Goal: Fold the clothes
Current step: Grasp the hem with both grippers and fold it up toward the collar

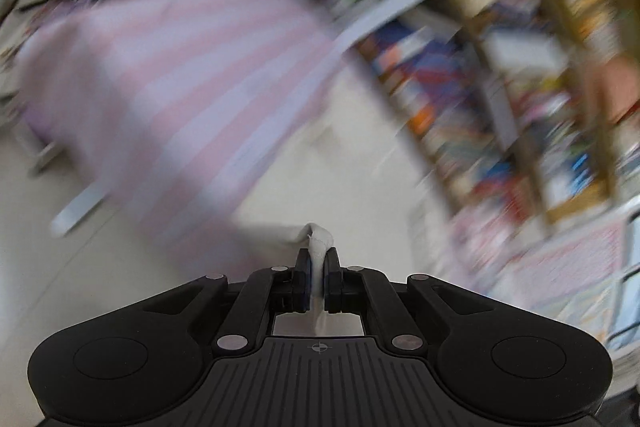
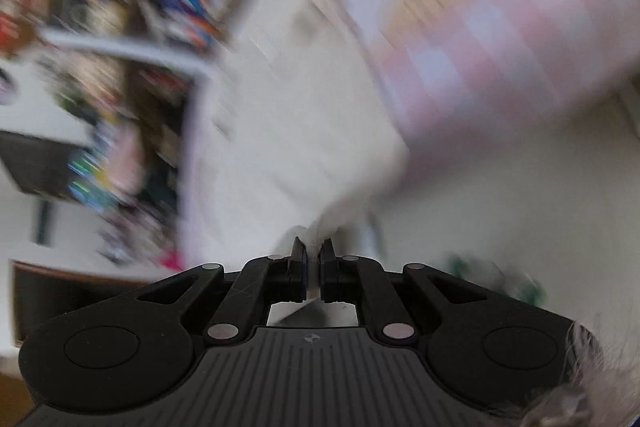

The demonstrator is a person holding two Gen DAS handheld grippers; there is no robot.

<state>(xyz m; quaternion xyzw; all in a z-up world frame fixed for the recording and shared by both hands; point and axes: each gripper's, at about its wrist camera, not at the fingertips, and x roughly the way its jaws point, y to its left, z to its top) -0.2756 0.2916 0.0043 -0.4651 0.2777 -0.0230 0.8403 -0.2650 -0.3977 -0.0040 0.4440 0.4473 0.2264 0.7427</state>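
Currently I have both grippers closed on cloth, and both views are heavily motion-blurred, so detail is limited.

1. Left gripper point(image 1: 317, 267): jaws nearly together, clamping a white hemmed corner point(image 1: 318, 241) that stands up between the pads. From that corner the pink-and-white striped garment point(image 1: 168, 87) runs forward and to the left of the gripper, hanging clear of the pale floor point(image 1: 340, 155).

2. Right gripper point(image 2: 314, 259): jaws nearly together on a thin pale edge of fabric point(image 2: 316, 231). From here the garment point(image 2: 500, 39) spreads forward and to the right.

3. Governing relation: the cloth leaves the left gripper leftward and the right gripper rightward. I judge that the two grippers hold separate points of one edge, with the long axis of the garment running away from both. I cannot tell which gripper is higher, or how far apart they are.

4. Surroundings: crowded bookshelves point(image 1: 500, 99) lie beyond the garment. No tabletop can be identified through the blur.

5. Judgement: the garment appears to be lifted for spreading or for a first fold. The next move requires both grips to hold evenly; a slip at either thin edge would drop that side.
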